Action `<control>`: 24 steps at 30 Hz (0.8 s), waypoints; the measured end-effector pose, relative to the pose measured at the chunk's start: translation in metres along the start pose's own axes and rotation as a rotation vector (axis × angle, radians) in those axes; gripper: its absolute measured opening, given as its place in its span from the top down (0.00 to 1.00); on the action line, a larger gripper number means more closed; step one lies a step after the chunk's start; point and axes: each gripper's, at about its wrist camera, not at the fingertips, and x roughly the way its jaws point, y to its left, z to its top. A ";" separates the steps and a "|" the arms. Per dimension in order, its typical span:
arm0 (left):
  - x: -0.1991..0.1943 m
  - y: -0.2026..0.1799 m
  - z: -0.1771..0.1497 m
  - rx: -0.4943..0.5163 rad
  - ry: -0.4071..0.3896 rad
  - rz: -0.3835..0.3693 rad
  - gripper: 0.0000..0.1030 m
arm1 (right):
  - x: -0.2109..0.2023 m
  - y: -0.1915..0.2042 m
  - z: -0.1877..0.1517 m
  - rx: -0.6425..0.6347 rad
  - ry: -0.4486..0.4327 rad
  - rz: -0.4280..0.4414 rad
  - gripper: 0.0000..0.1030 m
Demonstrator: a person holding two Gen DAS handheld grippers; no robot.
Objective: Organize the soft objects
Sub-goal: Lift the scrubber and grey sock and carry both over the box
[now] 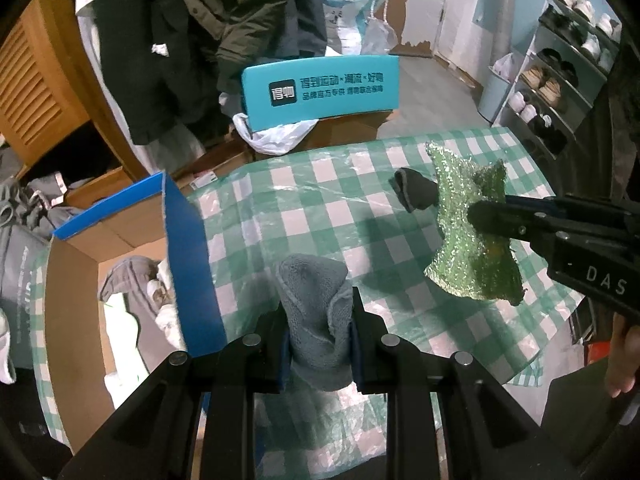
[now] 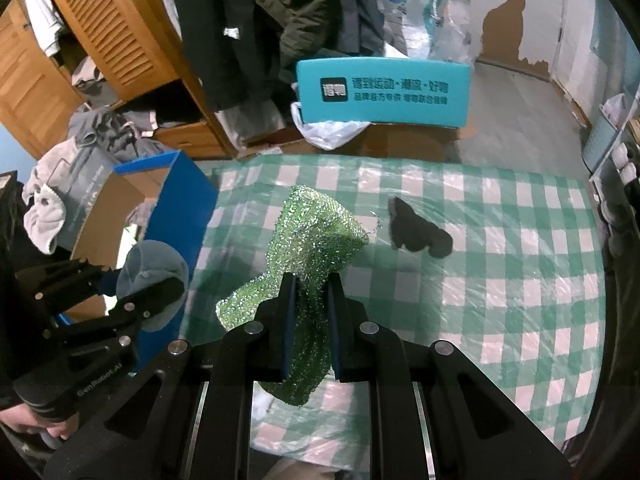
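My left gripper is shut on a grey-blue towel, held above the green-checked tablecloth. In the right wrist view the left gripper hangs with the towel over the edge of the blue cardboard box. My right gripper is shut on a glittery green cloth, lifted off the table. The same green cloth shows at the right of the left wrist view, with the right gripper clamped on it. A dark grey sock lies on the cloth-covered table; the sock sits behind the green cloth.
The blue box stands open at the table's left edge with grey and white soft items inside. A teal chair back stands beyond the far edge. Hanging coats, a wooden wardrobe and a shoe rack surround the table.
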 end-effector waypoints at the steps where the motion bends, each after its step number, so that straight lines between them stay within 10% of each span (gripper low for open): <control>1: -0.001 0.002 0.000 -0.004 -0.002 0.001 0.78 | -0.001 0.003 0.001 -0.002 -0.003 0.003 0.87; 24: -0.040 0.079 -0.019 -0.136 -0.057 0.046 0.78 | 0.006 0.098 0.031 -0.137 -0.025 0.079 0.87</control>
